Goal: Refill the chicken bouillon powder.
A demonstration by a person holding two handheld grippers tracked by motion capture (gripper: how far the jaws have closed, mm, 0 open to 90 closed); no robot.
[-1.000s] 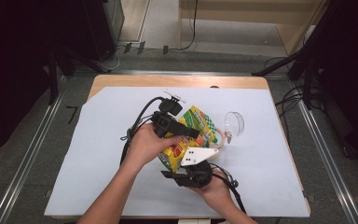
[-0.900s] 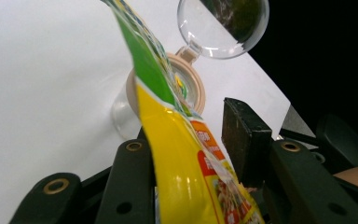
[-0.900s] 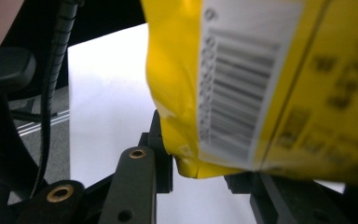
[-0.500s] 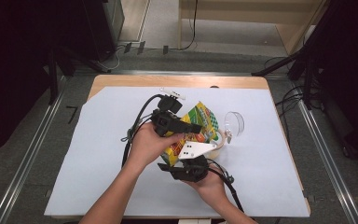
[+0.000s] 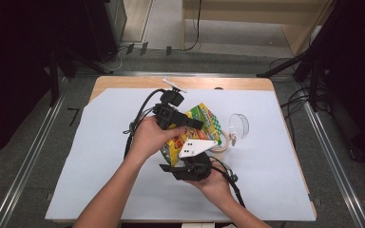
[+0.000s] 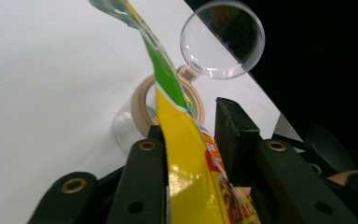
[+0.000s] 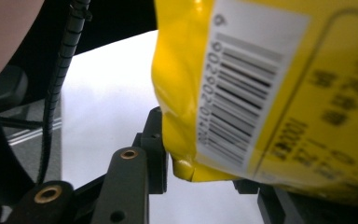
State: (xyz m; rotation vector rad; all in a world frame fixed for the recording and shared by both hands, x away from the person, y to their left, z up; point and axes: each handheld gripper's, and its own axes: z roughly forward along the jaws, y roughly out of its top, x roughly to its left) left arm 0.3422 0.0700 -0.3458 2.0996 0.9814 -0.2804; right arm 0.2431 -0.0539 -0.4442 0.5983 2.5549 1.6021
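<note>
A yellow and green snack bag [image 5: 197, 124] is held up above the table between both grippers. My left gripper [image 5: 194, 124] comes from the left; in the left gripper view [image 6: 191, 123] the bag [image 6: 186, 154] runs between its jaws, which have just been closing and press on it. My right gripper [image 5: 171, 164] sits below the bag. In the right gripper view [image 7: 205, 149] the barcode end of the bag [image 7: 261, 93] lies between its jaws, which have just been opening. Its near pad [image 7: 156, 140] still touches the bag, and the bag hides the far jaw.
A clear stemmed glass [image 5: 238, 126] [image 6: 221, 39] lies on its side to the right of the bag, with a beige tape ring [image 5: 221, 142] [image 6: 142, 105] at its stem. A white sheet [image 5: 100, 156] covers the wooden table. Cables trail from both grippers.
Both hands stay almost in place. The left gripper's jaws have narrowed onto the bag, and the bag has tipped a little more upright between the grippers.
</note>
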